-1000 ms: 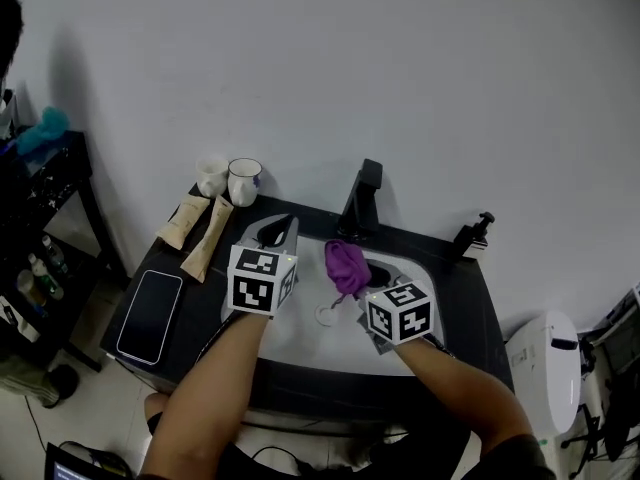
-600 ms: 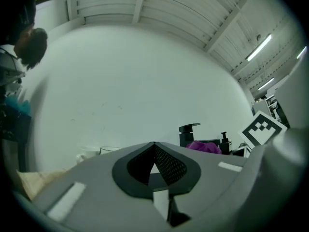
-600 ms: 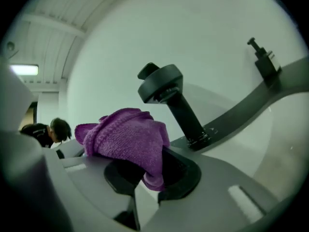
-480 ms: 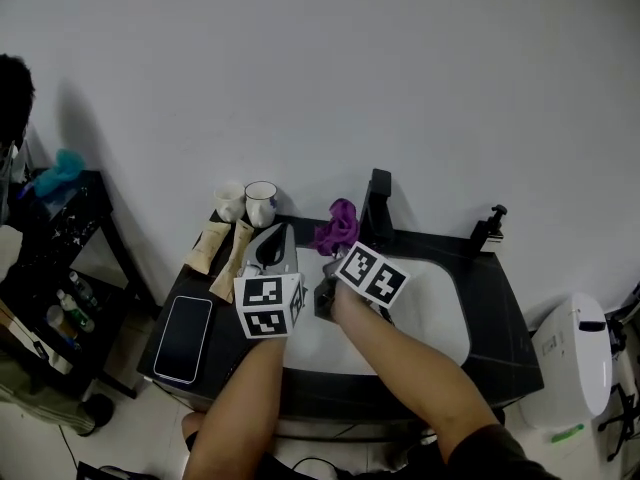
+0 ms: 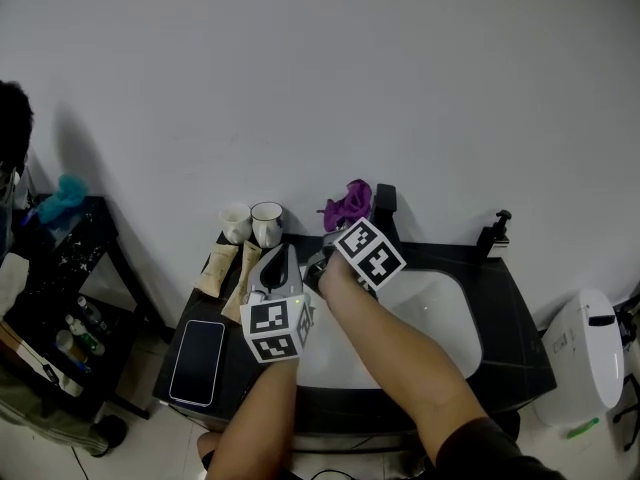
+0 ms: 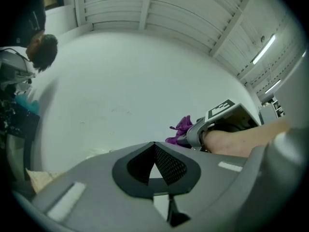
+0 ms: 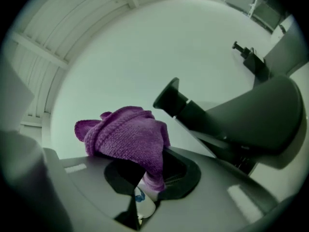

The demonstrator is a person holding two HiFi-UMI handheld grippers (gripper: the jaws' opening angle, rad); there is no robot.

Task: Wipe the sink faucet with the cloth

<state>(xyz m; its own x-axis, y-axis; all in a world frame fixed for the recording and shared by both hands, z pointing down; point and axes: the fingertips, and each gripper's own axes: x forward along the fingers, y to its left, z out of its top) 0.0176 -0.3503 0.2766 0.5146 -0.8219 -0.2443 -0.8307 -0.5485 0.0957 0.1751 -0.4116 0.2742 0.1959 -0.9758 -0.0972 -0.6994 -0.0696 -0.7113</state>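
A soft, chunky-knit purple cloth (image 7: 125,137), bunched into a lump, is pinched in the right gripper (image 7: 145,178). It sits just beside the top of the angular matte-black faucet (image 7: 203,116), possibly touching it. The right forearm reaches across the white sink (image 5: 445,316). The left gripper (image 6: 154,149), jaws together and empty, hovers at the basin's left edge.

I am holding my left gripper (image 6: 154,146) low in front of me, forearm stretching straight ahead, its jaws pressing together with nothing between them. My right forearm is angling up and to the left beside it, and my right gripper (image 7: 146,179), raised higher, is clamping a purple cloth (image 7: 126,137) that is bunching above its jaws.
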